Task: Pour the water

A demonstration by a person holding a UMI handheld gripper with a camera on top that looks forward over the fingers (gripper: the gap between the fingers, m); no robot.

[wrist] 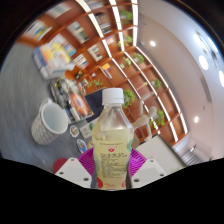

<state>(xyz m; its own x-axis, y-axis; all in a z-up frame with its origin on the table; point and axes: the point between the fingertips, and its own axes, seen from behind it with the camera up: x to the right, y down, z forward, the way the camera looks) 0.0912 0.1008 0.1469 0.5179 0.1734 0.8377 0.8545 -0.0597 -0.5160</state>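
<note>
Pink pads (84,160) are showing on either side of a bottle (111,150), which is sitting upright between the fingers of the claw (108,172) and filling the space there. Both pads appear to be pressing against its sides, so the claw is, by the look of it, holding the bottle rather than merely standing around it. The bottle is clear, filled with pale liquid, carrying a red-and-white label low on its body, and it is wearing a white cap (113,97) that is still screwed on.

Beyond the bottle and off to one side, a white mug (48,123) is standing on the table (30,85), with a dark round object (62,93) just behind it; what that object is cannot be told.

Judging from this, the main risk is tilting toward the mug with the cap on, which would pour nothing. A smooth, full bottle may also be slipping in the pads once tipped, and since the mug is standing well apart from the bottle, a hasty swing could be knocking it or spilling short.

The table is looking pale and plain. Around it, the room is showing wooden shelving, green plants and rows of ceiling lights, all tilted.
</note>
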